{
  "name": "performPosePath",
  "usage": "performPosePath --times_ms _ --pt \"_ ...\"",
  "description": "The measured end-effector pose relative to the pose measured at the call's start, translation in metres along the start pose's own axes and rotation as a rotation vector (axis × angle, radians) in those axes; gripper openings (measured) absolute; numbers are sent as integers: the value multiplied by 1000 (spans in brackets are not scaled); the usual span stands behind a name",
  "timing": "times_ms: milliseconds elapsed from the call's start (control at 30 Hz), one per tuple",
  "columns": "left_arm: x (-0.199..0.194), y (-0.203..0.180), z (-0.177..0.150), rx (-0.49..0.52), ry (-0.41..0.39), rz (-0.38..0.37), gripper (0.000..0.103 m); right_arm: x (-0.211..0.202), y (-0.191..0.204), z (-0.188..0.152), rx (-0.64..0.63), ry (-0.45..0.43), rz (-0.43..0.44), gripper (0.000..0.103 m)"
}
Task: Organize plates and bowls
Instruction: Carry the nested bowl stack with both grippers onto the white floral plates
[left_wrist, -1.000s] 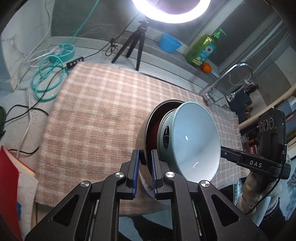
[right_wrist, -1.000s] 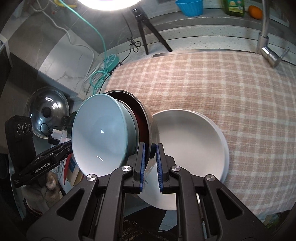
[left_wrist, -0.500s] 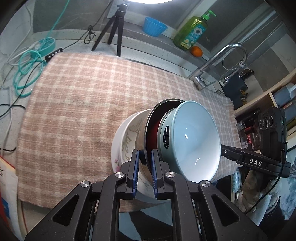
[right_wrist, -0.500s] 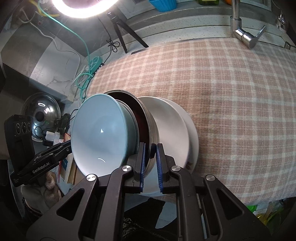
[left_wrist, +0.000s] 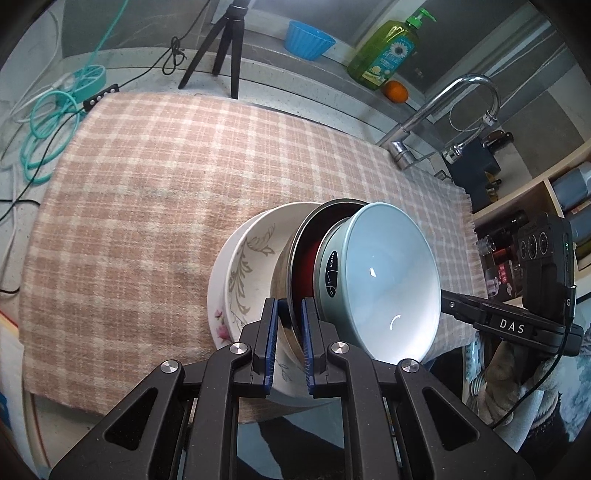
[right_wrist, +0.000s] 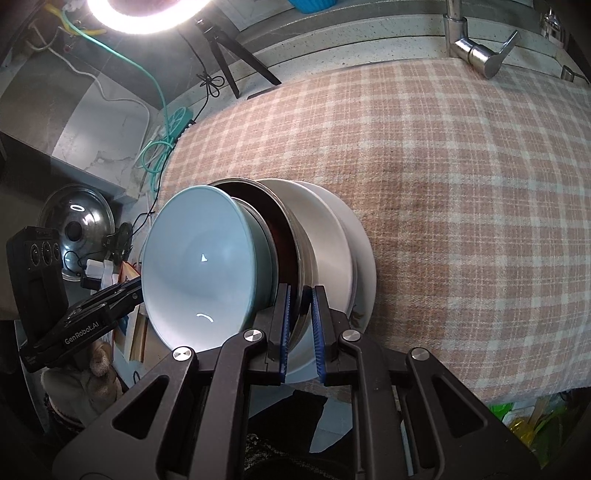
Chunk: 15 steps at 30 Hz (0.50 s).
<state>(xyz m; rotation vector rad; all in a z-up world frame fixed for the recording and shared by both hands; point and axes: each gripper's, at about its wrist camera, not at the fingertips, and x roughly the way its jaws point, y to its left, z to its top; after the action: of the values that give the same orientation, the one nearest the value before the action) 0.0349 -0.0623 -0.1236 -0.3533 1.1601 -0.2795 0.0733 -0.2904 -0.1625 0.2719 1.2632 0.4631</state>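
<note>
Left wrist view: the left claw (left_wrist: 289, 341) is clamping the near rim of a steel bowl (left_wrist: 295, 266) nesting a pale blue bowl (left_wrist: 388, 280); the right claw (right_wrist: 300, 332) is pinching the opposite rim; the pair is now lowering into the floral white bowl (left_wrist: 243, 273) on its plate (right_wrist: 365, 273), previously clear of them; stacking is nearly complete on the checked tabletop cloth (left_wrist: 147, 192).

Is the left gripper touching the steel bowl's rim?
Touching. The left wrist view shows the left gripper with both blue pads pressed against the steel bowl rim, no gap visible.
</note>
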Motion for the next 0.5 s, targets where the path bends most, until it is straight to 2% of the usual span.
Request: performPosePath --times_ms 500 --pt "-13 -14 2 57 -52 37 13 -11 2 1 -26 -38 -4 13"
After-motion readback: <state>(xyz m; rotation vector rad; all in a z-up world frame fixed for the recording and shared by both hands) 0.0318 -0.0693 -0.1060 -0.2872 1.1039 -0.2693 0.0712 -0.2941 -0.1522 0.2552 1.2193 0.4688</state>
